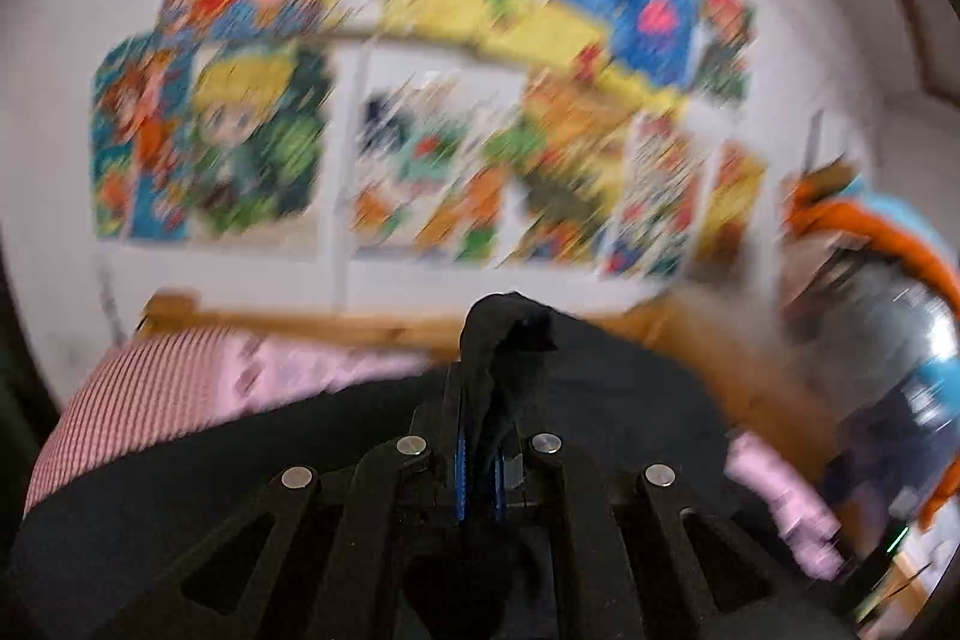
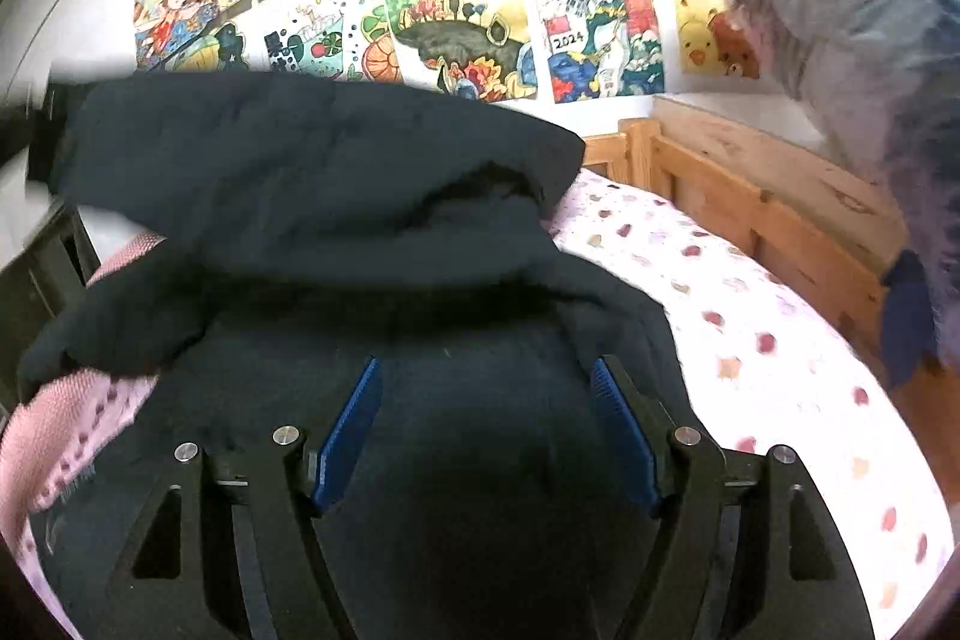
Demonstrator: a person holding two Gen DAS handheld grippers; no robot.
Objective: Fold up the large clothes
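A large black garment (image 2: pixel 312 196) lies bunched on a bed with a pink spotted sheet (image 2: pixel 750 328). My left gripper (image 1: pixel 480 400) is shut on a fold of the black garment (image 1: pixel 510 334), which sticks up between its blue pads; this view is motion-blurred. My right gripper (image 2: pixel 486 388) is open, its blue pads (image 2: pixel 351 430) spread apart just above the garment, with nothing between them.
A wooden bed frame (image 2: pixel 750 196) runs along the far and right sides. Colourful drawings (image 2: pixel 456 22) cover the white wall behind. A large grey-blue plush toy (image 2: pixel 858 40) with an orange part leans at the right. A pink striped pillow (image 1: pixel 132 400) lies at left.
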